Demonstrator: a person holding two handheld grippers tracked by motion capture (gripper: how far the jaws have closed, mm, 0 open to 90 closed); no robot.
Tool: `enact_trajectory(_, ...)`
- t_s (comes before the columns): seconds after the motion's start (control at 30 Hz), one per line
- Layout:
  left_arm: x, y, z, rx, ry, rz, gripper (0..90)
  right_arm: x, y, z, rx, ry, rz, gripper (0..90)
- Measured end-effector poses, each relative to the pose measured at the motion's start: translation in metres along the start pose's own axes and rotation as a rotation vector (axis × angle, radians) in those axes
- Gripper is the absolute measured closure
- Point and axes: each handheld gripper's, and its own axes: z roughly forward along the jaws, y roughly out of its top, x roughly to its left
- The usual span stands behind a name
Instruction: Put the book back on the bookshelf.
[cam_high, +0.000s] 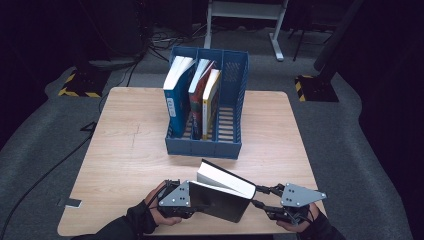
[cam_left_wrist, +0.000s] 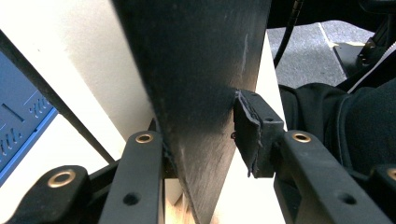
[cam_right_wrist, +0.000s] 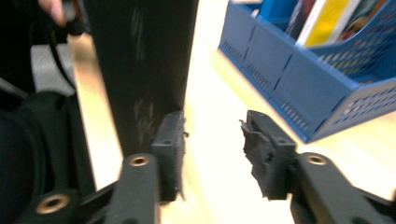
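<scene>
Seen from the high view, a blue file rack (cam_high: 206, 107) with three slots stands on the far half of the wooden table (cam_high: 125, 150), and three books already stand upright in it: a blue book (cam_high: 176, 95) in the left slot, and a red book (cam_high: 200, 95) with a yellow book (cam_high: 211, 97) in the middle one. The right slot holds nothing, so we judge the shelving to be well along, with one volume left to place. That volume is the black book (cam_high: 222, 195), which stands tilted at the near edge of the table between our two tools, its white page block turned up and toward the rack. The left gripper (cam_high: 192, 204) is clamped on the near left part of the book; in the left gripper view the dark cover (cam_left_wrist: 196, 93) runs between the two jaws and the right pad (cam_left_wrist: 250, 133) presses against it. The right gripper (cam_high: 262, 196) stands at the book's right end with its jaws apart: in the right gripper view the left pad (cam_right_wrist: 170, 144) lies just beside the cover (cam_right_wrist: 140, 60), the other pad stands clear, and only bare table shows in the gap. We read this as a hand-over moment, the book borne by the left tool alone. What remains, in our judgement, is to take a firm hold, lift the book upright, carry it to the far side and lower it, most likely into the empty right slot.
</scene>
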Motion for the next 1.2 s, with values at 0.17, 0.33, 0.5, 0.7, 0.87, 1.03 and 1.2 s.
enact_trajectory(0.17, 0.000, -0.001, 0.001, 0.001, 0.008, -0.002, 64.1, 0.008, -0.003, 0.003, 0.032, 0.078, -0.024, 47.8)
enact_trajectory(0.33, -0.002, -0.003, 0.001, 0.024, 0.026, 0.003, 63.1, 0.018, 0.001, 0.011, 0.047, 0.115, -0.030, 38.2)
enact_trajectory(0.5, -0.003, -0.008, 0.002, 0.056, 0.045, -0.003, 61.1, 0.023, 0.009, 0.020, 0.004, 0.116, -0.006, 37.9)
enact_trajectory(0.7, -0.004, -0.014, 0.000, 0.086, 0.059, -0.021, 52.8, 0.026, 0.020, 0.027, -0.035, 0.090, 0.008, 37.8)
enact_trajectory(0.87, -0.005, -0.018, 0.002, 0.137, 0.081, -0.033, 45.1, 0.028, 0.028, 0.032, -0.048, 0.073, 0.010, 38.4)
enact_trajectory(1.03, -0.005, -0.020, 0.005, 0.164, 0.103, -0.037, 40.7, 0.027, 0.037, 0.038, -0.072, 0.058, 0.028, 40.1)
enact_trajectory(1.2, -0.006, -0.024, 0.007, 0.186, 0.113, -0.030, 40.1, 0.027, 0.044, 0.043, -0.077, 0.050, 0.040, 39.2)
